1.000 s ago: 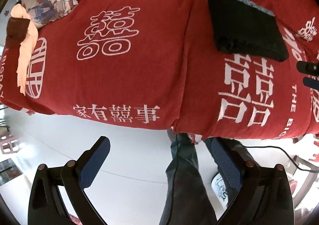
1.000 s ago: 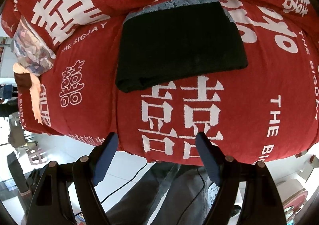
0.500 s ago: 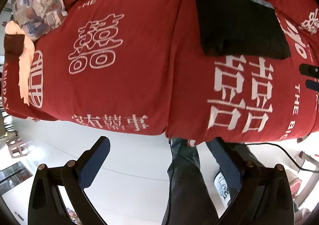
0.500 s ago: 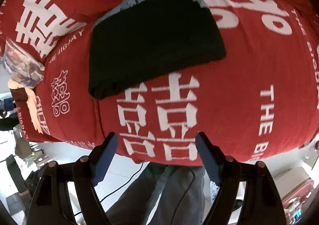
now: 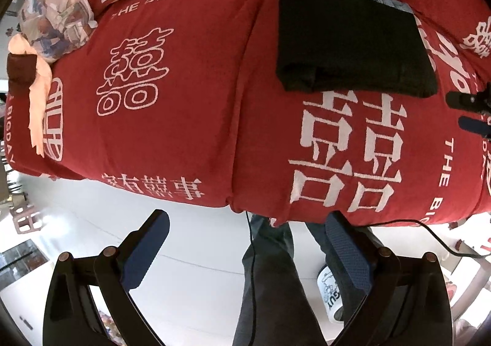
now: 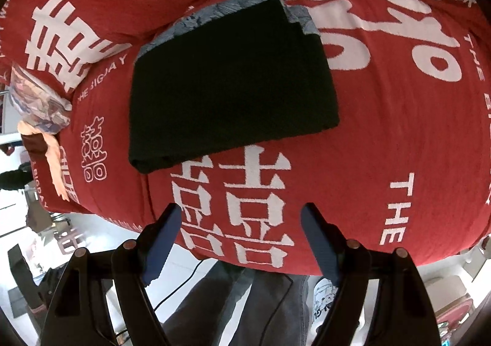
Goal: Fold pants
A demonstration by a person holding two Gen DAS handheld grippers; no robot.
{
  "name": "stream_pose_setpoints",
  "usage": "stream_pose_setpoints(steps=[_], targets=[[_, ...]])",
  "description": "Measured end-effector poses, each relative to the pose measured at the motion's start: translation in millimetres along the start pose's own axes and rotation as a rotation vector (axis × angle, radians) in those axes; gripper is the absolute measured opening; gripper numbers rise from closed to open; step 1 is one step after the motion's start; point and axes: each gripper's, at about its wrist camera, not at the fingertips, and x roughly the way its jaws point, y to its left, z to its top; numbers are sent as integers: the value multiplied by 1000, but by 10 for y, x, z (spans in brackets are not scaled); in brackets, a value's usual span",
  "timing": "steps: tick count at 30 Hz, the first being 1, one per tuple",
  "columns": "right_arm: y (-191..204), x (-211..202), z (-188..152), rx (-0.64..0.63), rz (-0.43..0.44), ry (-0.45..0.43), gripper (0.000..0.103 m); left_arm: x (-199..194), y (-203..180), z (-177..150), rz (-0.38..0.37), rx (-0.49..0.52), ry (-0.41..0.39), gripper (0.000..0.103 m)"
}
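Observation:
Black pants (image 5: pixel 353 45) (image 6: pixel 230 88) lie folded into a compact rectangle on a red blanket (image 5: pixel 184 100) (image 6: pixel 383 131) printed with white characters. A grey patterned layer (image 6: pixel 221 7) peeks out along their far edge. My left gripper (image 5: pixel 247 226) hangs open over the white floor just off the blanket's near edge, nothing between its blue pads. My right gripper (image 6: pixel 241 212) is open too, above the blanket's near edge, short of the pants. Its tips (image 5: pixel 469 113) show at the right rim of the left wrist view.
A patterned pillow (image 5: pixel 55 8) and a peach and brown cloth (image 5: pixel 33 76) lie at the blanket's far left. A person's grey trouser legs (image 5: pixel 270 284) and a printed white shoe (image 5: pixel 331 294) stand at the near edge. A black cable (image 5: pixel 429 232) runs over the floor.
Both grippers have slid sideways along the bed, both open throughout. In the right wrist view the pants have grown larger and nearer; in the left wrist view they have shifted toward the centre.

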Motion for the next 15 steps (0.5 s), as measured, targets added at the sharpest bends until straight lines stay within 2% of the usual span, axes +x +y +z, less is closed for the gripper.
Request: stream_pose_setpoints(steps=[9,13,15], targets=[[-227,0,48,38,27,7,82,-29,-146,46,9,8,16,102],[-308,7,96,49,33,15,82,1,-198,66,55,16,30,102],[-367,35,108,65,45,29,82,7,-205,71,53,12,39,102]])
